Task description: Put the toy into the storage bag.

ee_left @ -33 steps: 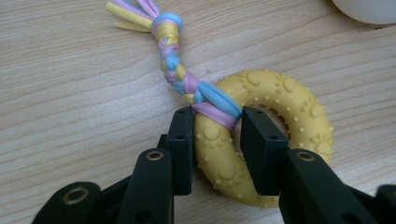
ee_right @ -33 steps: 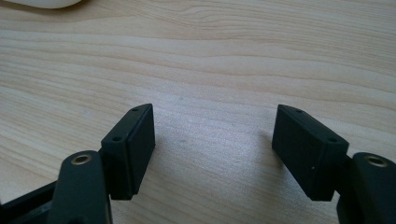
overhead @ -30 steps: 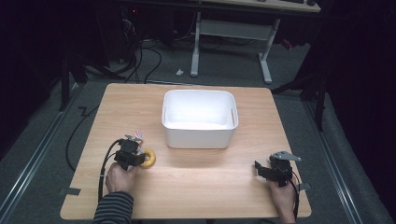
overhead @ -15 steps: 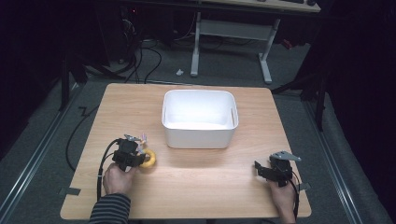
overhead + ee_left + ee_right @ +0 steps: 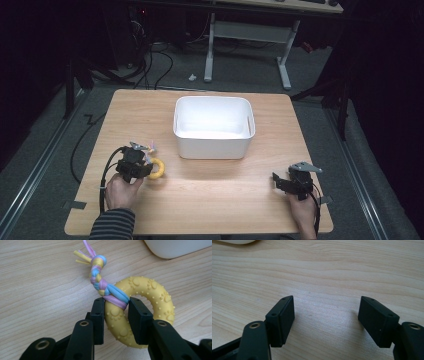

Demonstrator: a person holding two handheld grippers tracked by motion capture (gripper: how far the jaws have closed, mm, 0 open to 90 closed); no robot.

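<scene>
Left tongs (image 5: pixel 113 312) clamp a yellow ring toy (image 5: pixel 140 315) on the table (image 5: pixel 210 200) — grasp done, prob. white bin (image 5: pixel 213 127) next. Right tongs (image 5: pixel 327 320) gape, idle.

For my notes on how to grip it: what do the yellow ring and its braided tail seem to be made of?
The yellow ring looks like soft rubber or similar plastic: matte, moulded with raised dots and paw prints. The braided tail looks like soft fabric strips, pink, blue and yellow, knotted around the ring, with loose ends.

Bright table (image 5: pixel 210 200), dark surroundings, sharp close-ups.
</scene>
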